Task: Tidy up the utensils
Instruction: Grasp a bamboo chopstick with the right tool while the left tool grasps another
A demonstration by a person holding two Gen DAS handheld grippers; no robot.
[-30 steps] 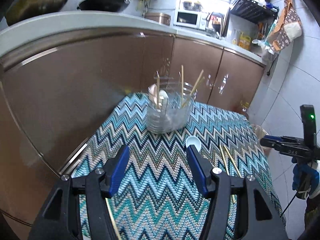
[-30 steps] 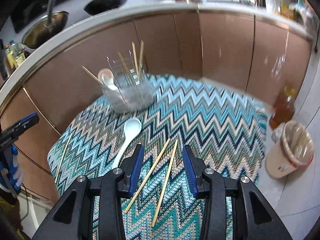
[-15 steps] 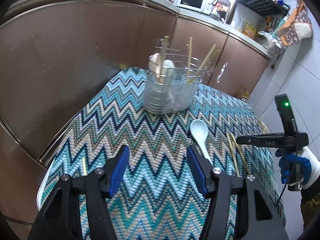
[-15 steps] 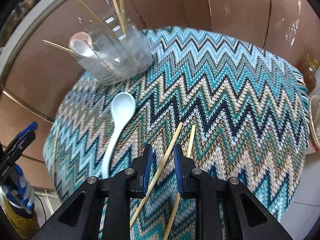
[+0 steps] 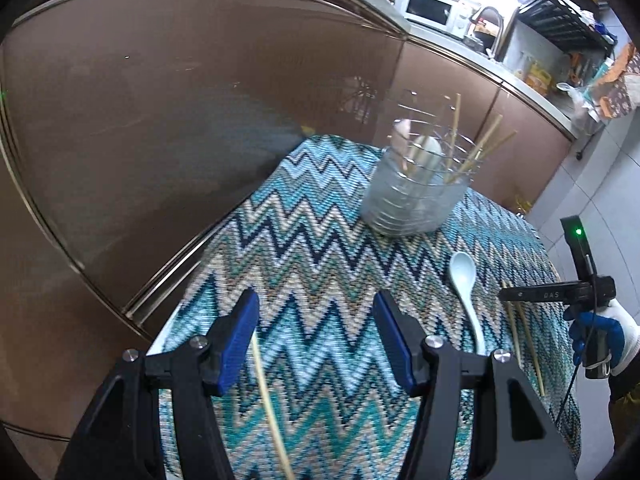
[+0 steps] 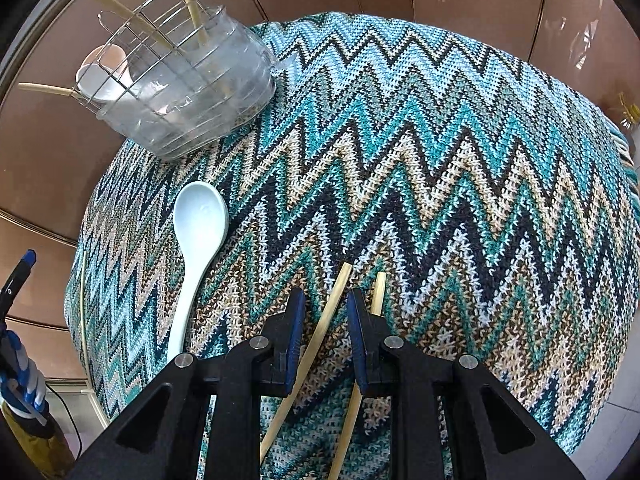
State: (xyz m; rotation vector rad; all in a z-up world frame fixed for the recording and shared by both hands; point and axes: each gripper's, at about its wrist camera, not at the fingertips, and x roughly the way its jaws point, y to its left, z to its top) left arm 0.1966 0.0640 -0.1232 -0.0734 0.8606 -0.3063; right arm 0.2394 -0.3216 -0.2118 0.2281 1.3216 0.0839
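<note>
- Bamboo chopstick (image 6: 316, 344) lies between the fingers of the right gripper (image 6: 325, 308), at 6 o'clock in the right wrist view; fingers narrowed around it but a gap shows each side, so not clamped yet.
- Second chopstick (image 6: 377, 292) just outside the right finger, partly under it, at about 5 o'clock.
- Judgement: close squarely on the one stick only; keep the outer stick from catching on the finger, and lift level so it doesn't swing.
- Left gripper (image 5: 316, 320) fingers wide apart, holding nothing; a lone thin stick (image 5: 269, 396) lies on the cloth (image 5: 320, 240) between them, nearer the left finger, at 6 o'clock in the left wrist view.
- White spoon (image 6: 198, 240) flat on the cloth at 9 o'clock, bowl pointing away, well clear of the right gripper.
- Wire holder (image 6: 188, 92) at 11 o'clock, far edge, already holds chopsticks and spoons; drop-off goes there, tip first.
- Brown cabinet (image 5: 140, 100) behind the table.
</note>
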